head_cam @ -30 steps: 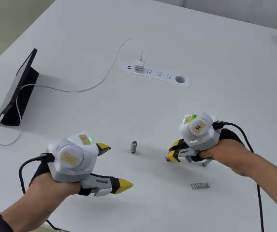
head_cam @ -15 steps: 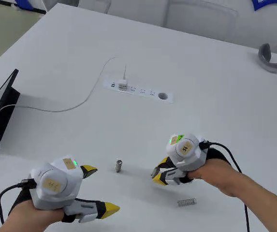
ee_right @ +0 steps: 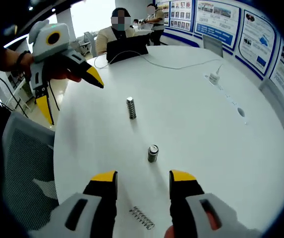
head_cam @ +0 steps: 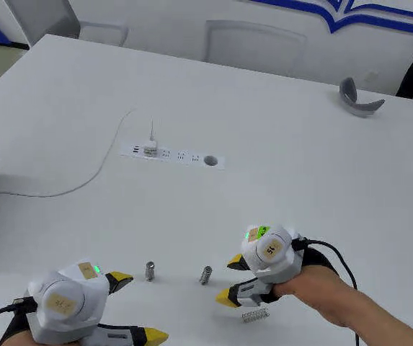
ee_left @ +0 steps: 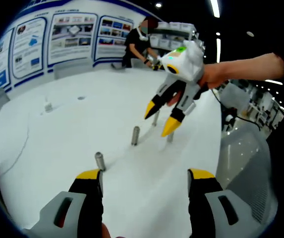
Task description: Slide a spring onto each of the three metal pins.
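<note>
Lower left of the head view: left gripper [head_cam: 135,306], jaws wide apart, nothing between them. Lower centre-right: right gripper [head_cam: 229,279], jaws also apart and empty, tips pointing toward frame left.

Two metal pins stood upright on the white table [head_cam: 300,187] between the grippers. The left pin [head_cam: 150,271] was just beside the left gripper's upper tip, and the right pin [head_cam: 205,274] was near the right gripper's tips. In the right gripper view the left pin, at upper centre, had a spring coiled around it. The right pin, mid-frame, was too small to tell.

One loose spring [head_cam: 254,314] lay flat on the table just below the right gripper, apart from both pins. Power strip [head_cam: 174,154] upper centre-left, well apart.
</note>
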A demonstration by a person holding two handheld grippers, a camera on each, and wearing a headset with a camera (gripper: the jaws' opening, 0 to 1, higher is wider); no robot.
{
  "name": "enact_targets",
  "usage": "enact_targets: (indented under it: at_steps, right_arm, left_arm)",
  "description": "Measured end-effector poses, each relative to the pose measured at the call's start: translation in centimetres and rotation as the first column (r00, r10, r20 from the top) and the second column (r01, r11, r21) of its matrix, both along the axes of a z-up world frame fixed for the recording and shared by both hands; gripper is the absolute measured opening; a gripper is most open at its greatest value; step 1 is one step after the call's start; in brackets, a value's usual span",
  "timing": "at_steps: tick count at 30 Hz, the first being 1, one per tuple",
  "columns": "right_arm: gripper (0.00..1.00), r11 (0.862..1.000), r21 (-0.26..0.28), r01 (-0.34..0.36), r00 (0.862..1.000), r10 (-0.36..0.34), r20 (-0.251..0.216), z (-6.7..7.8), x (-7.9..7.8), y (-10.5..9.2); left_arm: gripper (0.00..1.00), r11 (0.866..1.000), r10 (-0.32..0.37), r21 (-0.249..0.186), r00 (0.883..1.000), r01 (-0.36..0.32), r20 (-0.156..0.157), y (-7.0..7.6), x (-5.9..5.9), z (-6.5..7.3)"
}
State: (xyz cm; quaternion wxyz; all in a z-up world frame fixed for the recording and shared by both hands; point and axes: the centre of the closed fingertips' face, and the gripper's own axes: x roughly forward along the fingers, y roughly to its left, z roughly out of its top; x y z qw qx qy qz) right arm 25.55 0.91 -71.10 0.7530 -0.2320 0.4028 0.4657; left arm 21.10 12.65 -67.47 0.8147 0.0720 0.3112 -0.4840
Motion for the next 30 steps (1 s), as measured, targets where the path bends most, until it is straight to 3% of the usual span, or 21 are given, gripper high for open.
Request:
enact_targets:
  at_steps: [15,30]
  right_arm:
    - [0.5,0.993,0.053,0.109,0.994,-0.109,0.004,0.3,-1.4,-1.5]
    - [0.56,0.97,0.106,0.219,0.975,-0.221,0.008,0.8,-2.6,-3.3]
  left_arm:
    - [0.7,1.0,-0.021,-0.003,1.0,0.021,-0.001,-0.8,-0.4,0.4]
    - [0.7,0.999,-0.036,-0.003,0.999,0.036,-0.008,-1.7,-0.4,0.8]
